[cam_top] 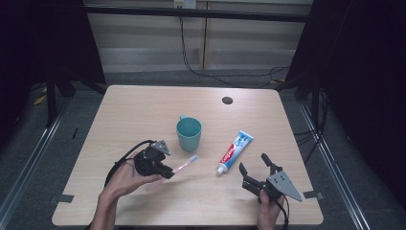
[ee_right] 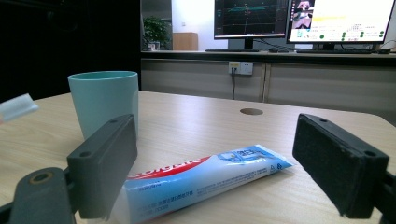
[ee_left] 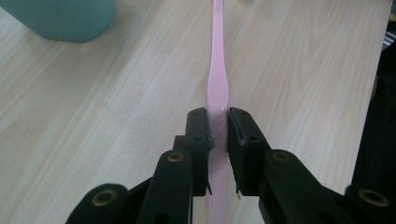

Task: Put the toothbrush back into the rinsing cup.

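Because the left gripper (ee_left: 217, 128) clamps the pink toothbrush (ee_left: 217, 79) low on its handle, the long neck and head stick out free ahead of the jaws, which looks meant to leave the bristle end clear for whatever comes next, likely the cup (cam_top: 188, 133) or the paste. In the high view the brush (cam_top: 184, 165) hangs just off the table (cam_top: 143, 105), tilted up toward the cup, a faint shadow under it. The right gripper (cam_top: 253, 166) waits with its jaws spread wide and empty, pointed at the toothpaste (cam_top: 235, 151), which lies flat between cup and right hand; from the right gripper view the tube (ee_right: 201, 184) sits between the two pads without touching either, so I judge it is lined up for a grab.

The bristles are cut off at the top of the left gripper view and only a blurred white tip (ee_right: 16, 107) shows at the edge of the right one. The tube's cap hides behind the near jaw. Whether the cup holds anything cannot be told.
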{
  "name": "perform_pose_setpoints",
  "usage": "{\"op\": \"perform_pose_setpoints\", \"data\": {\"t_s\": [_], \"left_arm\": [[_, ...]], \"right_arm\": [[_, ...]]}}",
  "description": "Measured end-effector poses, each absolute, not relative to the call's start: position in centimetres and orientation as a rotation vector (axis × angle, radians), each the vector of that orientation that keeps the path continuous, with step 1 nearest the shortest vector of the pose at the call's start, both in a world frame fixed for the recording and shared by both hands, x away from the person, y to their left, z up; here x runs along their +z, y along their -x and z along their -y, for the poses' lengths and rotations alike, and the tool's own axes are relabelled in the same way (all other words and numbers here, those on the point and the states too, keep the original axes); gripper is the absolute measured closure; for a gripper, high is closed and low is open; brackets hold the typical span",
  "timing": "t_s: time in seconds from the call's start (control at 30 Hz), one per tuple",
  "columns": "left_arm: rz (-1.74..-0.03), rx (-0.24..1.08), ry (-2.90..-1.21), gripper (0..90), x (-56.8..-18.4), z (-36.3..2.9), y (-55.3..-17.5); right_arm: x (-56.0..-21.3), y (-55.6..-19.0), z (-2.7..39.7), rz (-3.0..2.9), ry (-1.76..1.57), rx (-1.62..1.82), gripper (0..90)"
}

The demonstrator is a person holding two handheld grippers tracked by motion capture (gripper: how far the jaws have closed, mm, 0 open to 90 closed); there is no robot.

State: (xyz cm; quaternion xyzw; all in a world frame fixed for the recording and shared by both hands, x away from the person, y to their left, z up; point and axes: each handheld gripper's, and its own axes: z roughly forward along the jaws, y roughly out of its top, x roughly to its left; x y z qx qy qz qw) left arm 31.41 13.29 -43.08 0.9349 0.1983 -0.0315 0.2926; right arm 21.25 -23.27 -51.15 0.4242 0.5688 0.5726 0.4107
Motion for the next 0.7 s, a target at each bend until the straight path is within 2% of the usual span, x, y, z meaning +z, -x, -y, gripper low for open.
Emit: {"op": "perform_pose_setpoints", "data": {"t_s": [0.7], "left_arm": [[-0.525, 0.135, -2.216, 78.8, -41.4, -14.7, -30.6]], "right_arm": [[-51.1, -21.3, 23.3, -1.430, -1.069, 1.441, 13.2]]}}
